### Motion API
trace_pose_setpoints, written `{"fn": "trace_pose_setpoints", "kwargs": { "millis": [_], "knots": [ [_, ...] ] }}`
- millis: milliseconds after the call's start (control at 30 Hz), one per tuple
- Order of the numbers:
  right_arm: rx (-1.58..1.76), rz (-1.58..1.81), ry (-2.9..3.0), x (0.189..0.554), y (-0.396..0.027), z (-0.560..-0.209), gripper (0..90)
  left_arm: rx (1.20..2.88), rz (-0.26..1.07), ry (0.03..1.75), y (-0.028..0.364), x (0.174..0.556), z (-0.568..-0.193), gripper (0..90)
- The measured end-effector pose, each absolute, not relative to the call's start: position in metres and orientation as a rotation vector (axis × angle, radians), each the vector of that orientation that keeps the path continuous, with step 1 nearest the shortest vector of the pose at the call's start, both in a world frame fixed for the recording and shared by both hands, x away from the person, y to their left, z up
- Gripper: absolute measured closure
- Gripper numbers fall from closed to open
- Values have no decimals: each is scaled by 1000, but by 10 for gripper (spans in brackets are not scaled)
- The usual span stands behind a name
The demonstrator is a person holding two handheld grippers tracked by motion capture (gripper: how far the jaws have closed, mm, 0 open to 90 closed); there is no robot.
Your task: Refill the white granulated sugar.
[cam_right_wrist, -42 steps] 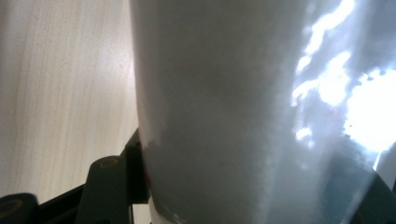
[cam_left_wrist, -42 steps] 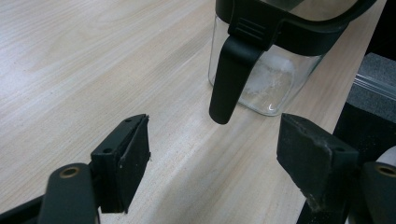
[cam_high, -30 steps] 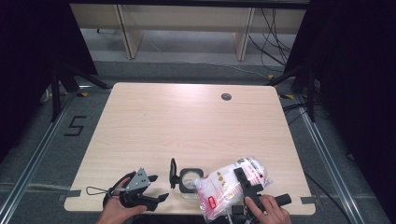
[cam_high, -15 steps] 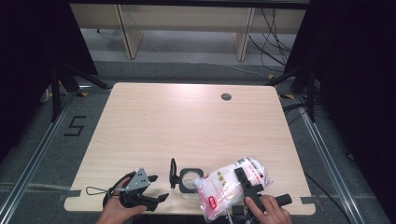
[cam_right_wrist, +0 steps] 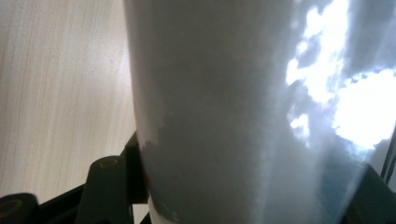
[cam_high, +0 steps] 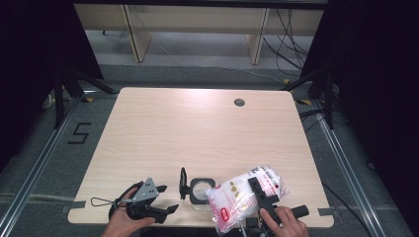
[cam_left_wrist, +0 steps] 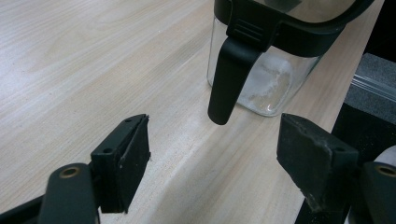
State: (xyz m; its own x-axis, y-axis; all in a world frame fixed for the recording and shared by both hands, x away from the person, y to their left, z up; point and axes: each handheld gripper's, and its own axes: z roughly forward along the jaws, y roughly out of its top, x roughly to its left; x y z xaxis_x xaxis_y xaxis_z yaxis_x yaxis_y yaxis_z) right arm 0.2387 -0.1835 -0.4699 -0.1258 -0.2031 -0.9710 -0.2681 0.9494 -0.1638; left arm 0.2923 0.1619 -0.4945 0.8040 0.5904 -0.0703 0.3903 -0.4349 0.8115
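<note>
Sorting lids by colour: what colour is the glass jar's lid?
Black, on the clear glass jar; left gripper view shows it best.

A clear plastic bag (cam_high: 244,196) of white powder, with red and black print, lies tilted at the table's near edge. Just beside it stands 1 glass jar (cam_left_wrist: 268,79), its black lid apparently flipped open, white residue inside.

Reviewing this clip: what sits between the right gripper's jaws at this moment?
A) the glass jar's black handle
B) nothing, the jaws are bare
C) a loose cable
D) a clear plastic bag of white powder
D: in the high view the right gripper is clamped across the plastic bag of white contents, and the right gripper view has the bag pressed between its jaws; the glass jar stands apart beside it.
</note>
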Motion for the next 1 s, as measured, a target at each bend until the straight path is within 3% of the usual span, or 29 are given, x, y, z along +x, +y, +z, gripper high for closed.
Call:
{"fn": "trace_pose_setpoints", "kwargs": {
  "millis": [1000],
  "knots": [
    [-354,30,1693,237,-183,-470,417,2078,271,726,161,292,-495,250]
  ]
}}
